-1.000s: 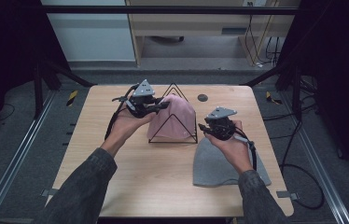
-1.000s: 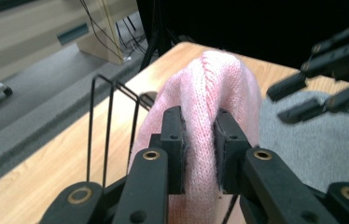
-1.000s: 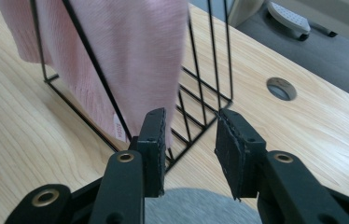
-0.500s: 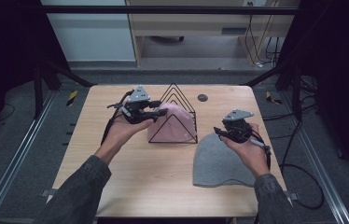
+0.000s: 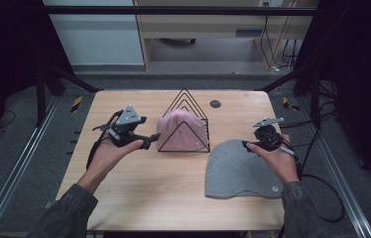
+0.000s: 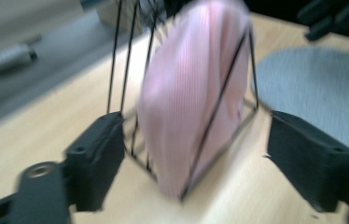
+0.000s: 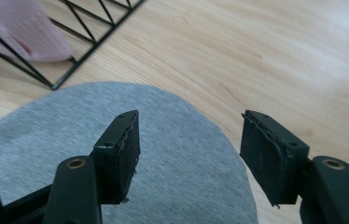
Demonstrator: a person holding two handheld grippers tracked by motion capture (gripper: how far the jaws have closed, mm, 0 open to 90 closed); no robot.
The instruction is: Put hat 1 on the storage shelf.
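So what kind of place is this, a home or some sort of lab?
Most likely a lab or recording workspace, not a home. The wooden table stands inside a dark metal frame with rails along the floor, loose cables trail beside it, and the person holds instrumented tongs in the left hand.

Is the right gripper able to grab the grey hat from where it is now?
Probably yes. The right gripper hangs over the edge of the grey hat with open, empty jaws. The hat lies flat on the table, beside the wire rack, with nothing on it.

grippers: black, grey top plates | cables: black | sleeves: grey
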